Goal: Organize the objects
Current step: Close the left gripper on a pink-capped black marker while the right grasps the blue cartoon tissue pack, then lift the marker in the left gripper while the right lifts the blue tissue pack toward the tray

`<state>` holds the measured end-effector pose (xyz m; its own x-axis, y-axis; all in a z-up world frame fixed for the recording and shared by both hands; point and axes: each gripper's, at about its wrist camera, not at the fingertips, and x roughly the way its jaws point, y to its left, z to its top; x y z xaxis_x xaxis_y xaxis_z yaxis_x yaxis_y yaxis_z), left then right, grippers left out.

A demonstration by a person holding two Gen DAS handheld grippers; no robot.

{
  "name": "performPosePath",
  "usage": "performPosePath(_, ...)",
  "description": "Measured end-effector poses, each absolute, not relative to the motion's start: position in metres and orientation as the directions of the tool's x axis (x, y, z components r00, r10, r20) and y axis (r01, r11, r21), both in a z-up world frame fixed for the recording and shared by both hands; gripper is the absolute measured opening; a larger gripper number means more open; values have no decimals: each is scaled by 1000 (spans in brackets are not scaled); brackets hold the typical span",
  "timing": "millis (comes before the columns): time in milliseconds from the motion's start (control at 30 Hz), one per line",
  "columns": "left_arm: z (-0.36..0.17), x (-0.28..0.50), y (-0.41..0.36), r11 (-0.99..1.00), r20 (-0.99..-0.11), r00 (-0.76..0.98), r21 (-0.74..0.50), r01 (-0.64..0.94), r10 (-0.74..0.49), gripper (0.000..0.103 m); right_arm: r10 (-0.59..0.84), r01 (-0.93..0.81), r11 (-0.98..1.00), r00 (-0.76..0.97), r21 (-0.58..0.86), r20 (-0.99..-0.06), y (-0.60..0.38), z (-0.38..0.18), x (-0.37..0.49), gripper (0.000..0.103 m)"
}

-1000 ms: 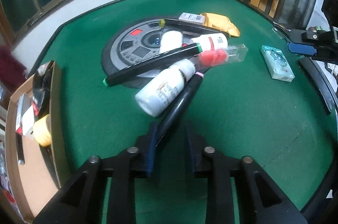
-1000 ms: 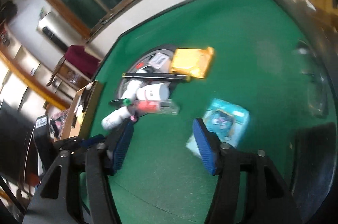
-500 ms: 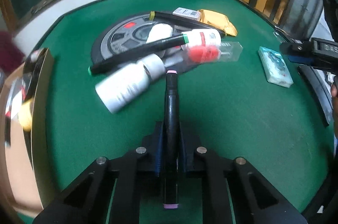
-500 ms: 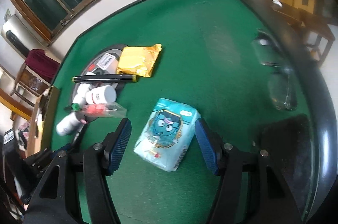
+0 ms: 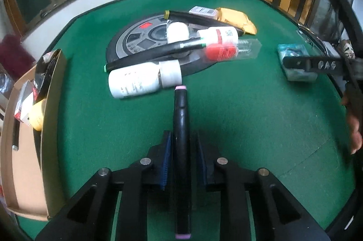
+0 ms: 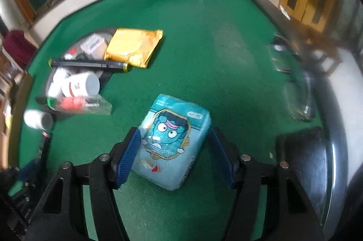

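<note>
Black marker (image 5: 180,127) with pink ends stands between the left gripper's (image 5: 182,158) opening jaws over green felt. Right gripper (image 6: 175,157), widening, straddles the blue tissue pack (image 6: 172,141) without contact.

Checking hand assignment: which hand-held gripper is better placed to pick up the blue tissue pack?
Right. The right hand-held gripper already straddles the blue tissue pack, jaws opening around it. The left hand-held gripper has the black marker between its pads and sits well away from the pack.
</note>
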<state>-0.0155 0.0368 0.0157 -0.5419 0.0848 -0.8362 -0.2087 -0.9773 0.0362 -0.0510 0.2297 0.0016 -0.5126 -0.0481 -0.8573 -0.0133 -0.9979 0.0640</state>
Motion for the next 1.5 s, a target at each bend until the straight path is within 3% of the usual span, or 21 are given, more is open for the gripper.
performPosePath(67,16,-16,34,-980,-837,-538,17,-198,94,18,-13,2,-1000,-526,14,-850,222,-2,-52,76)
performPosePath(133,16,-14,31,-983,-832,-548,11,-182,92,12,-8,29,-1000,-551,-10,-834,220,-3,-49,73)
performPosePath(200,16,-11,28,-986,-831,-547,-7,-168,100,12,-38,89,-996,-554,-14,-831,217,1,-45,43)
performPosePath(233,16,-10,26,-987,-832,-544,-20,-162,106,12,-53,100,-995,-550,-3,-834,218,2,-43,20)
performPosePath(300,17,-6,21,-987,-836,-535,-50,-151,124,12,-72,124,-992,-547,4,-834,218,2,-40,10)
performPosePath(667,15,5,22,-992,-834,-549,14,-124,57,12,-230,128,-973,-511,192,-828,240,0,-38,11)
performPosePath(1033,21,1,17,-990,-814,-566,-74,-120,130,12,-321,227,-947,-592,229,-739,222,29,-26,9)
performPosePath(1500,44,13,0,-980,-767,-609,-166,-112,200,12,-385,288,-921,-551,264,-740,193,26,-16,9)
